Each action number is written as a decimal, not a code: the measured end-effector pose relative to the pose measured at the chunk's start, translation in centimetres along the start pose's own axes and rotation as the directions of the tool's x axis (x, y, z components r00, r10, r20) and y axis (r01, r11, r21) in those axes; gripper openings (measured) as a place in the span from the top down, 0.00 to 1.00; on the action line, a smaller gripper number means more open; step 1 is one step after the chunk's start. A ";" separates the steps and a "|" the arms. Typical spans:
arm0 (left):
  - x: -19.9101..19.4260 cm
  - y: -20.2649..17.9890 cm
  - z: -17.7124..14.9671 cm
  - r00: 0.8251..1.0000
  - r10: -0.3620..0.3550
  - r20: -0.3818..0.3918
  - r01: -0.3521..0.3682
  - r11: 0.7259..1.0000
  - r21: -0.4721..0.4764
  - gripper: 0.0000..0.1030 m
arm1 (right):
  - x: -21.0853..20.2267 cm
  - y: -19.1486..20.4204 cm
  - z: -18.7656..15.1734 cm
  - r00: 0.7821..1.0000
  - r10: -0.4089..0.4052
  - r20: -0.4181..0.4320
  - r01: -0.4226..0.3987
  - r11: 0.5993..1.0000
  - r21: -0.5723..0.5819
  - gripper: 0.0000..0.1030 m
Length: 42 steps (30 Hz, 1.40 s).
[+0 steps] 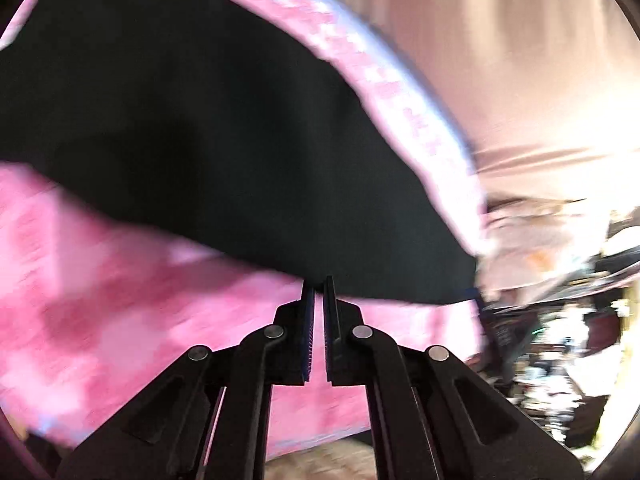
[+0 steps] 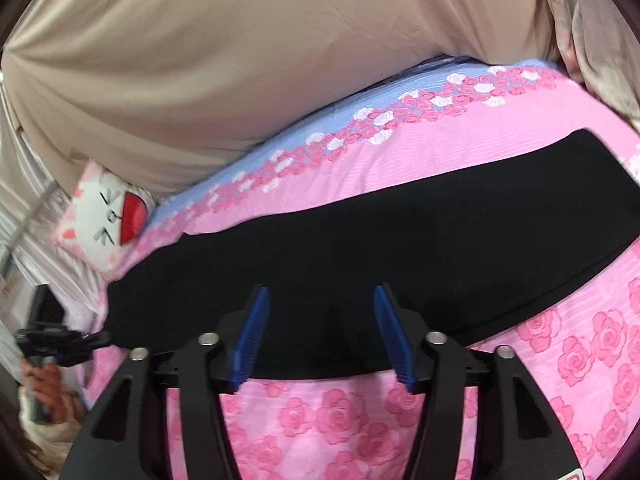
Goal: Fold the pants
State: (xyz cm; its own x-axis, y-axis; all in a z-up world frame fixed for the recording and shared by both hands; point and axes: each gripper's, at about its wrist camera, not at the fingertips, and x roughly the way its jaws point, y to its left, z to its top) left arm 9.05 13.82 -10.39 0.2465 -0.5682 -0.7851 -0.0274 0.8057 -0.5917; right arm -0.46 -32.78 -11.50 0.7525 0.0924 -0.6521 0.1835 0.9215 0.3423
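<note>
Two grippers over black fabric pants (image 2: pixel 360 240) lying flat on pink rose-print bedsheet (image 2: pixel 560 360): left gripper (image 1: pixel 319 284) pinched on pants' edge, right gripper (image 2: pixel 320 300) spread, gripping nothing.

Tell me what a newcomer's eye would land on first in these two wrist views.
The black pants stand out first, a long dark band lying across the pink rose-print bedspread, under a beige curtain. Next, the left gripper is shut on the pants' near edge, while the right gripper stands open over their near edge. At the left of the right wrist view, a white cat-face pillow lies at the bed's end.
</note>
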 end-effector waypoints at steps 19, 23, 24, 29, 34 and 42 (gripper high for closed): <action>-4.6 10.2 3.2 0.958 0.088 0.274 0.024 0.925 -0.380 0.79 | 3.7 5.0 -2.8 0.994 -0.020 -0.108 0.001 0.984 -0.177 0.43; -6.5 8.6 4.2 0.942 0.124 0.312 -0.019 0.947 -0.322 0.96 | 3.7 5.5 -2.7 0.994 -0.015 -0.104 -0.004 0.983 -0.183 0.43; -8.4 9.1 5.1 0.925 0.170 0.341 -0.063 0.951 -0.303 0.96 | 3.7 5.5 -2.7 0.995 -0.018 -0.102 -0.001 0.983 -0.182 0.43; -8.7 11.1 5.1 0.931 0.258 0.259 -0.168 0.931 -0.325 0.93 | 4.6 4.8 -2.9 0.993 -0.023 -0.113 0.005 0.987 -0.161 0.43; -8.5 10.1 2.9 0.886 0.372 0.277 -0.265 0.896 -0.356 0.81 | 4.4 4.7 -2.6 0.994 -0.036 -0.103 0.018 0.985 -0.172 0.43; -13.4 7.3 4.5 0.701 0.538 0.468 -0.427 0.842 -0.330 0.40 | 4.1 3.7 -2.7 0.995 -0.030 -0.093 0.016 0.989 -0.148 0.43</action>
State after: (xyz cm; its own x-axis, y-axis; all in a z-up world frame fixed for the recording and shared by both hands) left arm 9.86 28.08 -3.35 0.6116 0.1142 -0.7829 -0.4480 0.8656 -0.2237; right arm 1.63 -27.93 -14.73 0.6847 0.0992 -0.7220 0.0996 0.9687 0.2276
